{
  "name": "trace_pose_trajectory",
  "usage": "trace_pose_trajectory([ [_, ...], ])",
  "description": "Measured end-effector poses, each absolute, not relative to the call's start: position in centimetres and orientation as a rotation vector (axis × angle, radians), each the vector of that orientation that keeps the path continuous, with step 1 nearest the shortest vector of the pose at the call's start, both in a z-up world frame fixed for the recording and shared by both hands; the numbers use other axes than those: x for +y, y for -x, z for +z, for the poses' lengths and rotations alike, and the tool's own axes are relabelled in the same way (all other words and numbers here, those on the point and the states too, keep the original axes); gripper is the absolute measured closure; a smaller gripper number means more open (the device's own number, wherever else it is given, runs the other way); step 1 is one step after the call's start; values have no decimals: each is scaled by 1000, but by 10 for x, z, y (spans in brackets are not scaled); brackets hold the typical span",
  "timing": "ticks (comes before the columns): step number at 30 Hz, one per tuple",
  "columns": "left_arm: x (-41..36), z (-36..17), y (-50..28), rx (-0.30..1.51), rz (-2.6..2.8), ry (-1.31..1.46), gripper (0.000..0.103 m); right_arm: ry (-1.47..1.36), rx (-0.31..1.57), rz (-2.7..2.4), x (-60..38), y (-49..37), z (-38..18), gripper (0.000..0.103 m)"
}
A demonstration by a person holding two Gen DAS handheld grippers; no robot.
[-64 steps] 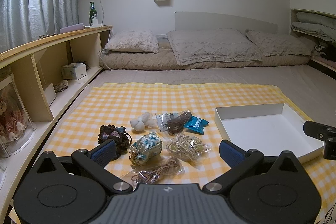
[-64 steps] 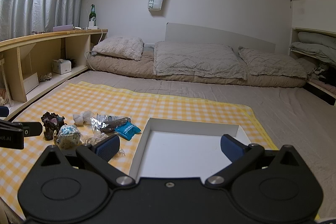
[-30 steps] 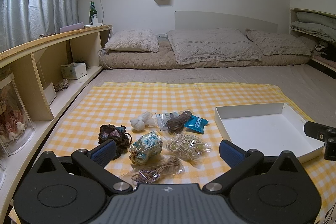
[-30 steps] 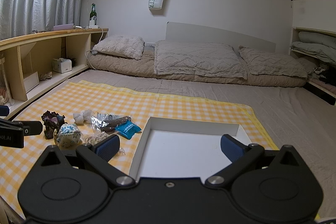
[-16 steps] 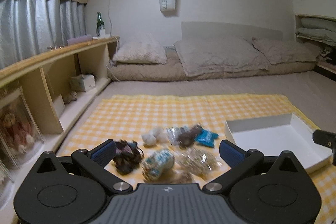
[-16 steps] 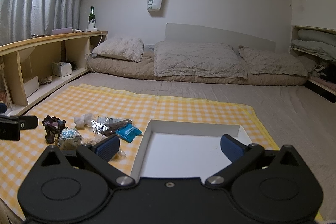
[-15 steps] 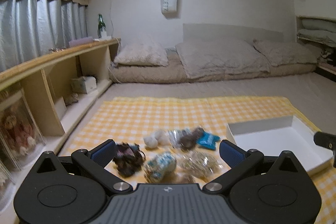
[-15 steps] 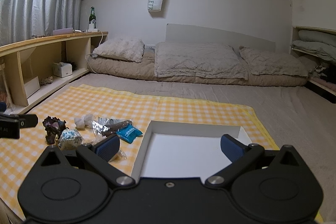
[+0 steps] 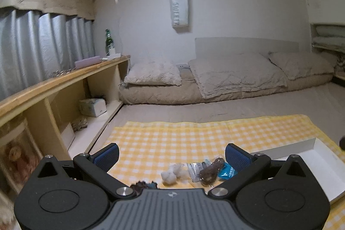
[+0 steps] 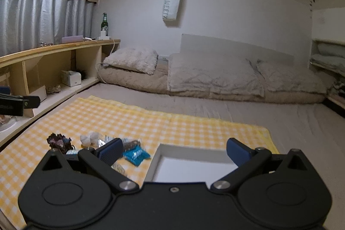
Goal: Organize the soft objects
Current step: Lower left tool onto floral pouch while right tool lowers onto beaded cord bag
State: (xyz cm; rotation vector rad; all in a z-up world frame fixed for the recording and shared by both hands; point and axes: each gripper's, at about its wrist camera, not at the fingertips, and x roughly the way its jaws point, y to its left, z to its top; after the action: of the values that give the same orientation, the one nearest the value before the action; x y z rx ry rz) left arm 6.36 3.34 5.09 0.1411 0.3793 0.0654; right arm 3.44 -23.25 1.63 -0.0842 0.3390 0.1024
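Note:
Small soft objects lie on a yellow checked cloth [image 9: 172,139]: a white fluffy item [image 9: 172,172], a clear bag with brown bands [image 9: 207,171], a blue packet [image 9: 226,171] and a dark scrunchie [image 10: 59,141]. A white open box [image 9: 319,156] stands to their right; it also shows in the right wrist view [image 10: 194,163]. My left gripper [image 9: 172,154] is open and empty, raised above the objects. My right gripper [image 10: 173,149] is open and empty, above the box's near edge. The blue packet [image 10: 135,154] shows by its left finger.
A wooden shelf unit [image 9: 64,83] runs along the left with a tissue box [image 9: 92,107] and a green bottle [image 9: 108,42]. Bedding and pillows [image 9: 237,77] lie at the back wall. A white bag [image 9: 180,12] hangs on the wall.
Both grippers have risen and tilted up, so the objects and box sit lower in view; several items are now hidden behind the left gripper's body. Both stay open.

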Motion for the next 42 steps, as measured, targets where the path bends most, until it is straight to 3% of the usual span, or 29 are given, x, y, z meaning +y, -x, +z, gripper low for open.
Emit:
trace_pose_trajectory([
  [14, 57, 4, -124, 538, 1, -241, 0, 187, 320, 218, -202, -119, 49, 0],
  [26, 95, -47, -174, 811, -87, -66, 0, 190, 547, 406, -170, -199, -34, 12],
  [42, 113, -106, -234, 1043, -181, 189, 5, 334, 752, 630, -117, -243, -113, 13],
])
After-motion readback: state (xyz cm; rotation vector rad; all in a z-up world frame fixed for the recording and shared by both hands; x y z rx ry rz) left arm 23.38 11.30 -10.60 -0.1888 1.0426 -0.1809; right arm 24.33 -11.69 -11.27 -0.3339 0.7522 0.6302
